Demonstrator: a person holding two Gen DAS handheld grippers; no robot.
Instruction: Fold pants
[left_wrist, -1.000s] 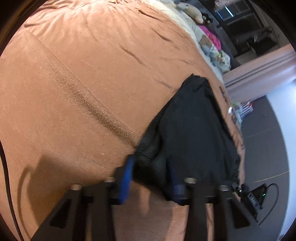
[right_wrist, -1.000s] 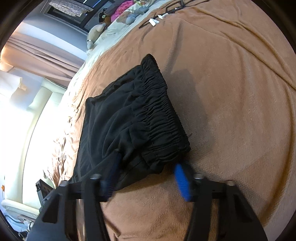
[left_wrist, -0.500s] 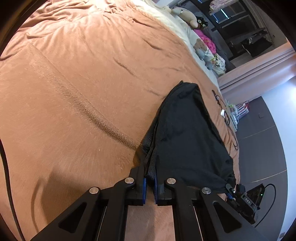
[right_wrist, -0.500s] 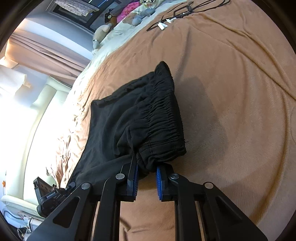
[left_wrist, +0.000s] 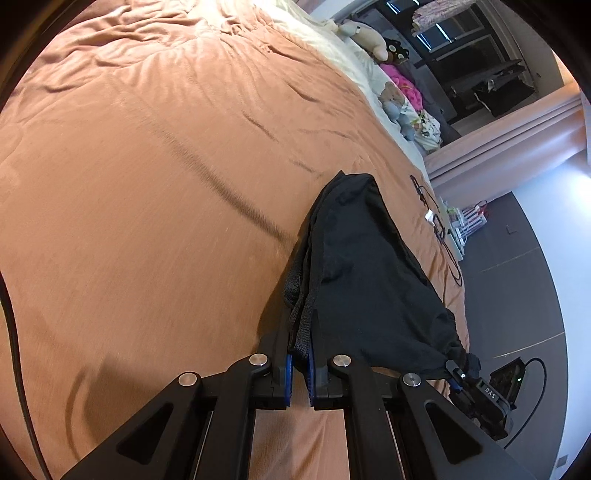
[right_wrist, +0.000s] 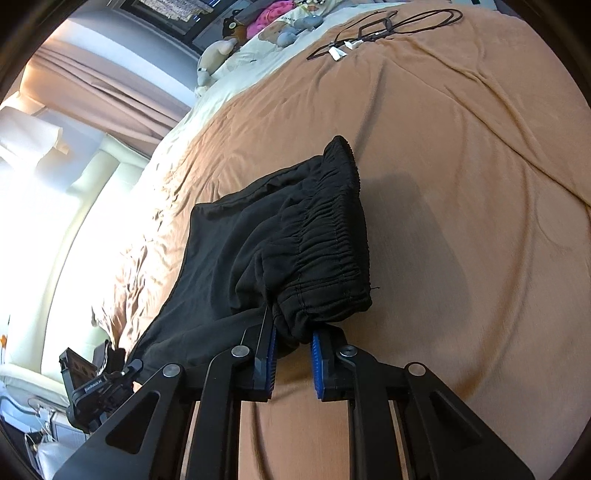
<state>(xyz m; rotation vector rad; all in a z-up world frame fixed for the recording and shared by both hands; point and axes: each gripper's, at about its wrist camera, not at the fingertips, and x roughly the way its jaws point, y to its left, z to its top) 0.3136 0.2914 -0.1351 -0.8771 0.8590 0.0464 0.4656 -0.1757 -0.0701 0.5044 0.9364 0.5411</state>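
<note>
Two grippers each pinch one near corner of the black pants (left_wrist: 369, 280), which lie folded on an orange-brown bedspread (left_wrist: 147, 203). From the left wrist, the left gripper (left_wrist: 300, 363) has its blue pads nearly together on a thin mesh-lined edge of the fabric; wide bare bedspread runs to its left, while the bed's edge, a cable (left_wrist: 443, 236) and grey floor (left_wrist: 524, 288) lie to the right, where the right gripper (left_wrist: 461, 373) grips the far corner. From the right wrist, the right gripper (right_wrist: 293, 356) clamps the bunched end of the elastic waistband (right_wrist: 332, 236), jaws narrowly apart; open bedspread spreads rightward, and the left gripper (right_wrist: 129, 369) holds the other corner.
</note>
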